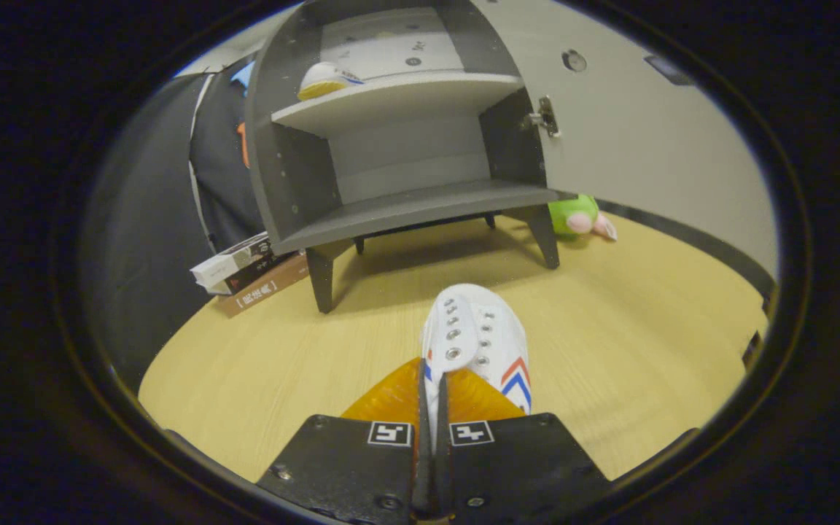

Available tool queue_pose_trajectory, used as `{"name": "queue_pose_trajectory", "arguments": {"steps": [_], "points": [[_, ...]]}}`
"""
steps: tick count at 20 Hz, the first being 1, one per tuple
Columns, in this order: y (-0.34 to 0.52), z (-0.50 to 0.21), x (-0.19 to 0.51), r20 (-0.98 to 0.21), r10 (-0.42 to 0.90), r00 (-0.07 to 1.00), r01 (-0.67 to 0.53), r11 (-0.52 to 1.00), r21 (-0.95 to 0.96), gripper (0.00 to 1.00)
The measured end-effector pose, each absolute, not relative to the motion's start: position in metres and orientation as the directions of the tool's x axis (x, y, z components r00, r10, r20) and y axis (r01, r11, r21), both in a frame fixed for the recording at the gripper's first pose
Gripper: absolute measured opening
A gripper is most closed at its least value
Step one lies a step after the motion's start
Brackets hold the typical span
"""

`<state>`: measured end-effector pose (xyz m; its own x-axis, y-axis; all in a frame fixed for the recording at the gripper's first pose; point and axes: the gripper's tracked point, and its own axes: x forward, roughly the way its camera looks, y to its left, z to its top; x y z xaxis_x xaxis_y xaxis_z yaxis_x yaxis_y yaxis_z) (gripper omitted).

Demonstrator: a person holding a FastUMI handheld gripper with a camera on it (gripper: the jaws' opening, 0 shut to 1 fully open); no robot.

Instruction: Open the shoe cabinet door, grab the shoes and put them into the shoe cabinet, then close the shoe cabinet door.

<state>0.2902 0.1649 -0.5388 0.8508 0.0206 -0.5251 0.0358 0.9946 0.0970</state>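
Note:
A white shoe (475, 339) with red and blue stripes points away from me, its upper edge pinched between my fingers. My gripper (432, 397) is shut on that shoe, above the wooden table (646, 350). Beyond the shoe stands the grey shoe cabinet (405, 146) on short legs. Its door (631, 124) is swung open to the right, a hinge showing on the inner face. Another white shoe (327, 79) with a yellow sole lies on the upper shelf, left side. The lower shelf (427, 208) is bare.
A stack of books (249, 271) lies on the table left of the cabinet, against the booth's wall. A green and pink plush toy (580, 216) sits behind the cabinet's right front leg, under the open door.

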Motion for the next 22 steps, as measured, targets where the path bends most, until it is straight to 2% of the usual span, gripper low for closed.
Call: {"name": "queue_pose_trajectory", "arguments": {"steps": [2, 13, 18, 22], "points": [[0.168, -0.527, 0.286, -0.524, 0.003, 0.852, 0.034, 0.998, 0.061, 0.06], [0.184, -0.374, 0.258, -0.388, 0.155, 0.908, -0.145, 0.988, 0.055, 0.06], [0.176, -0.275, 0.27, -0.256, 0.158, 0.954, -0.172, 0.985, -0.033, 0.05], [0.17, -0.203, 0.289, -0.15, 0.125, 0.981, -0.142, 0.984, -0.11, 0.05]]}}
